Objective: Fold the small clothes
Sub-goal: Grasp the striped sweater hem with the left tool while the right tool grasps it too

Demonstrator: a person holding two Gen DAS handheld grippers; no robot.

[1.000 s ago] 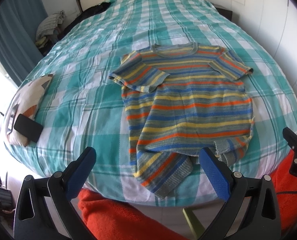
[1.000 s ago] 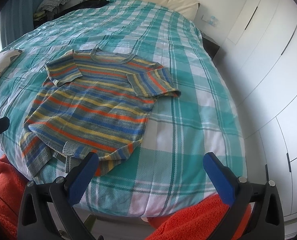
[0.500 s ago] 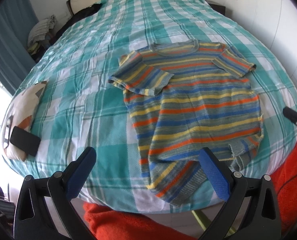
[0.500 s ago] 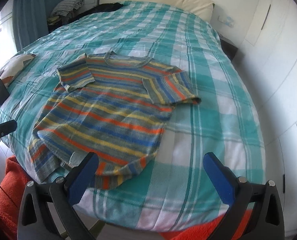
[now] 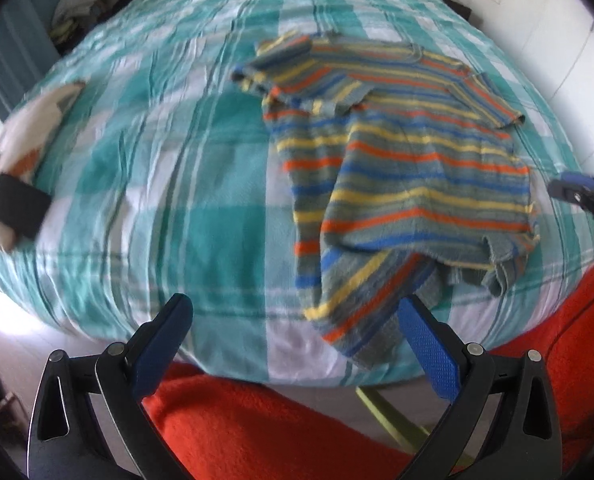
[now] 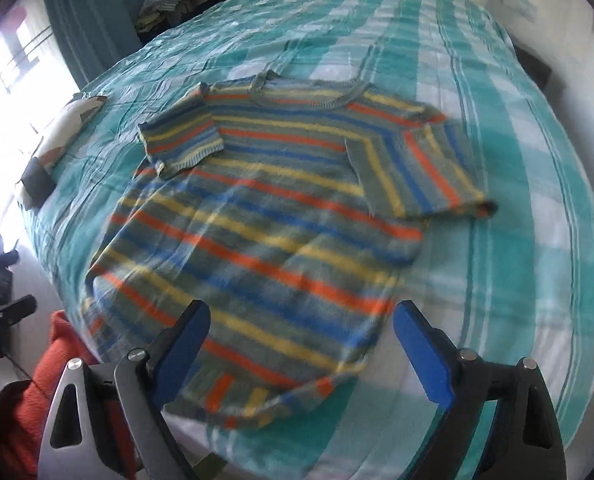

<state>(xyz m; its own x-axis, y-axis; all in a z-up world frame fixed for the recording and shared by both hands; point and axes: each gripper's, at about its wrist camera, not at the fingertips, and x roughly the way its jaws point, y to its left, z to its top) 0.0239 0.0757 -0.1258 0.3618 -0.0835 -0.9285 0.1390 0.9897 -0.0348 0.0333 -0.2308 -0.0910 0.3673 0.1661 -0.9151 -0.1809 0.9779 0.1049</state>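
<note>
Striped knit top (image 6: pixel 265 216): short-sleeved, grey with orange, yellow and blue bands, lying front-up on the near part of the bed, neckline facing the headboard. One sleeve is folding in over the chest; the hem corner on that side is turning over and draping at the mattress edge.

Right gripper (image 6: pixel 301 328): hovering over the hem, jaws standing wide and having just been closing a little, blue pads to either side of the lower edge, nothing pinched.

Left gripper (image 5: pixel 295 320): jaws standing wide, empty, hanging above the bed's near edge beside the draping corner.

Bed cover (image 5: pixel 169 160): teal-and-white check, lying creased.

Cushion (image 5: pixel 29 128) with a dark phone (image 5: pixel 17 204) resting on it, sitting at the bed's far side edge, well apart from the top.

Orange fabric (image 5: pixel 257 420): showing below the bed edge.
</note>
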